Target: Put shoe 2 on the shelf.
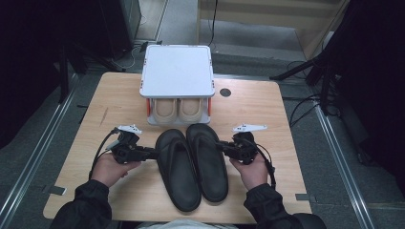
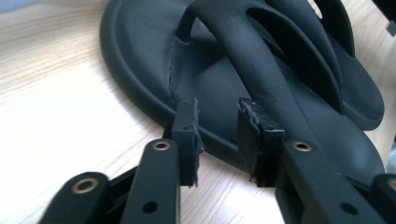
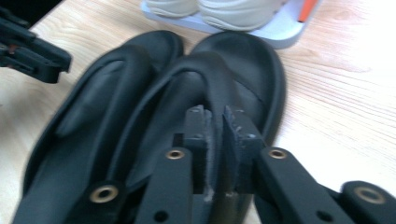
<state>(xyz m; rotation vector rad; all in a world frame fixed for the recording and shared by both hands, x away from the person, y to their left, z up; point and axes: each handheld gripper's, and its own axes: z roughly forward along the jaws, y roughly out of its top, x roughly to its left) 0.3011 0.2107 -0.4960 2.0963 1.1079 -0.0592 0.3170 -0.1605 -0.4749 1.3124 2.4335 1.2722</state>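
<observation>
Two black flip-flop sandals lie side by side on the wooden table, toes pointing away. My left gripper point(image 1: 154, 152) is open at the outer edge of the left sandal point(image 1: 176, 167); in the left gripper view its jaws point(image 2: 217, 135) stand on either side of that sandal's rim point(image 2: 140, 60), below the strap. My right gripper point(image 1: 220, 147) is at the outer side of the right sandal point(image 1: 208, 162). In the right gripper view it point(image 3: 215, 135) is nearly closed on the strap where it comes down the right sandal point(image 3: 254, 65).
A white two-tier shoe rack point(image 1: 176, 71) stands at the table's far middle, a pair of beige shoes point(image 1: 177, 109) on its lower shelf just beyond the sandals' toes. A round hole point(image 1: 225, 92) is in the tabletop to its right. Bare wood lies on both sides.
</observation>
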